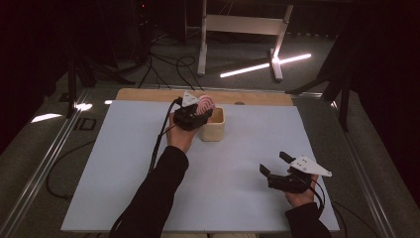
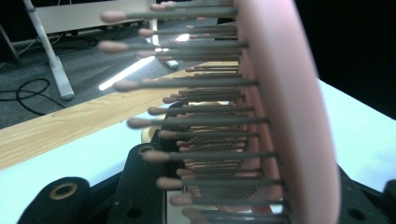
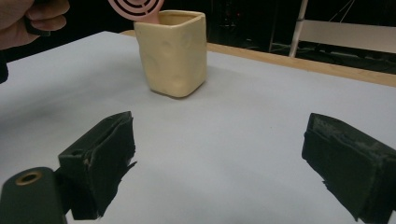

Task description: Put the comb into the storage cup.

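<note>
My left gripper [image 1: 194, 113] is clamped on a pink hairbrush [image 1: 204, 105], jaws drawn in tight on it, held up at the far middle of the white table cover [image 1: 124, 163]. The brush sits right over the near-left rim of the cream square cup [image 1: 213, 125], touching or nearly so; can't tell which from the high view. In the right gripper view the brush head [image 3: 136, 8] pokes up behind the cup's [image 3: 173, 51] far-left rim, concentric ring pattern on its back facing my right side.

Left gripper view: brush body [image 2: 289, 112] runs bottom to top of the frame, long axis roughly along the jaws, bristles [image 2: 201, 121] sticking out sideways to the left of that view, each grey pin with a pink ball tip. So the brush stands close to upright, head end up, bristle face turned away from the cup side; exact tilt hard to tell. Handle end hidden in the jaws.

No brand, label or readable writing on brush, cup or grippers.

My right gripper [image 1: 278, 166] rests at the near right of the cover, well apart from the cup, jaws spread wide with nothing between them, pointing far-left toward the cup. Black pads [image 3: 100, 158] look worn, with bare cover between them.

Beyond the cover: a strip of wooden table edge [image 1: 148, 94] at the far side, then grey floor with cables [image 1: 163, 64] and a white stand [image 1: 237, 29].
</note>
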A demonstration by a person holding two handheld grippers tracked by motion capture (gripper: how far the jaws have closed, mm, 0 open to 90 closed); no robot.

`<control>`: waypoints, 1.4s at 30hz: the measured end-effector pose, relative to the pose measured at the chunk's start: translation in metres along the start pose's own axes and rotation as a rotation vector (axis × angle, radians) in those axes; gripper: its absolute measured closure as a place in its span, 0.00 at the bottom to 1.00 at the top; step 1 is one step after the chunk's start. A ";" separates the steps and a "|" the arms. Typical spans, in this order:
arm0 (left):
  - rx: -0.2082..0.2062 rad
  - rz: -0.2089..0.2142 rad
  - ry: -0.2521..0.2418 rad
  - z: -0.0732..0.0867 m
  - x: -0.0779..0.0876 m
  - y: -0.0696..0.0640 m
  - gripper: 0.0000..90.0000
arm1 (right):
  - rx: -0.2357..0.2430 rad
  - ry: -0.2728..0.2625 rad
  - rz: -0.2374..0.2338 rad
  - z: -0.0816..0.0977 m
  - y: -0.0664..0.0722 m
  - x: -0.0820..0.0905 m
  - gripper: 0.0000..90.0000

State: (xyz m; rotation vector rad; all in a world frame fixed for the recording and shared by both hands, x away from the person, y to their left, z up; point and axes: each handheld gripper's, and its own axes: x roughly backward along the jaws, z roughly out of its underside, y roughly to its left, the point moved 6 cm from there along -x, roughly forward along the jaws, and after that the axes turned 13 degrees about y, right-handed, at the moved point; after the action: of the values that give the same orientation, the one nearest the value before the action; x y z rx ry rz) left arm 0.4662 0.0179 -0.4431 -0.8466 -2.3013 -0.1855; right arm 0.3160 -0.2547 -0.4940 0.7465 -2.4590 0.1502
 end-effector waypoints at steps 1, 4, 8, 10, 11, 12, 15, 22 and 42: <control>0.000 -0.001 0.001 0.000 0.000 0.000 0.70 | 0.000 0.000 0.000 0.000 0.000 0.000 0.10; 0.000 -0.001 0.002 0.000 0.000 0.000 0.69 | 0.001 0.001 -0.001 0.000 0.000 0.000 0.10; -0.011 -0.003 0.014 0.002 -0.001 -0.001 0.65 | -0.001 0.001 -0.002 0.000 0.001 -0.001 0.10; -0.012 -0.009 0.016 0.002 -0.001 -0.001 0.63 | -0.001 0.001 -0.004 0.000 0.001 -0.001 0.10; -0.009 -0.012 0.018 0.002 -0.002 0.000 0.61 | 0.000 0.002 -0.003 0.000 0.001 -0.001 0.10; -0.005 -0.016 0.018 0.003 -0.002 0.000 0.59 | -0.001 0.003 -0.003 0.000 0.001 -0.001 0.10; -0.005 -0.020 0.022 0.003 -0.003 0.000 0.55 | 0.003 0.002 -0.002 0.000 0.000 -0.001 0.10; 0.001 -0.019 0.028 0.003 -0.004 0.001 0.42 | 0.000 0.006 -0.004 0.001 0.001 -0.001 0.10; 0.010 -0.070 0.046 0.007 -0.008 0.002 0.15 | 0.003 0.003 -0.002 0.001 0.001 -0.001 0.10</control>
State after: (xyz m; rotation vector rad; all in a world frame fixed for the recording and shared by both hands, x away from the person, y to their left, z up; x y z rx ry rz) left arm 0.4682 0.0174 -0.4533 -0.7497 -2.2886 -0.2218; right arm 0.3160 -0.2536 -0.4951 0.7493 -2.4559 0.1543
